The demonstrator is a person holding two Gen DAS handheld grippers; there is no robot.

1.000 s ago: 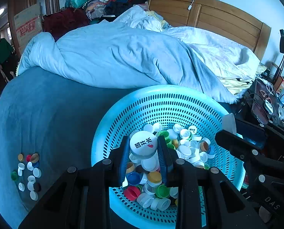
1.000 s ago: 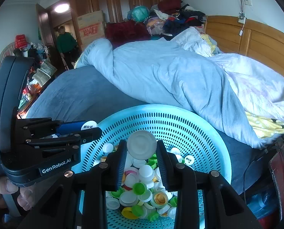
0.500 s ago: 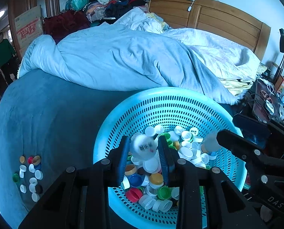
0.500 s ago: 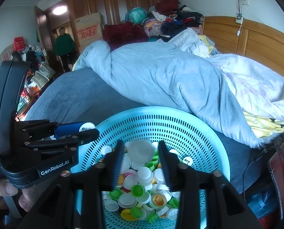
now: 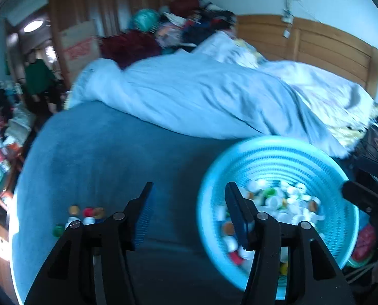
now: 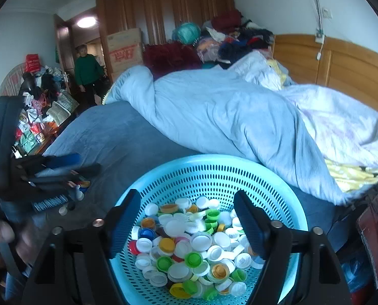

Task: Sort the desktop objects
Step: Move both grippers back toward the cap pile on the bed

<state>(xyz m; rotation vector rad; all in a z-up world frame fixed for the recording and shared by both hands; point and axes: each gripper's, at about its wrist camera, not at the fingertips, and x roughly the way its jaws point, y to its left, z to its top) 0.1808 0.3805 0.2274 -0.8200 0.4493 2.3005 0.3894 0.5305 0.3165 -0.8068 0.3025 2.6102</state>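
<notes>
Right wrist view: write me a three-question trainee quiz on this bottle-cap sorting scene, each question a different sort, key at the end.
1. True or false: the right gripper is holding a bottle cap.
2. Multiple choice: the heap of bottle caps lies in A) a cardboard box, B) a turquoise perforated basket, C) a metal tray.
3. Fill in: a small group of loose caps lies on the blue ____, to the basket's left.

Key: 1. False; its fingers stand apart, opening, with nothing between them. 2. B. 3. Blanket.
</notes>
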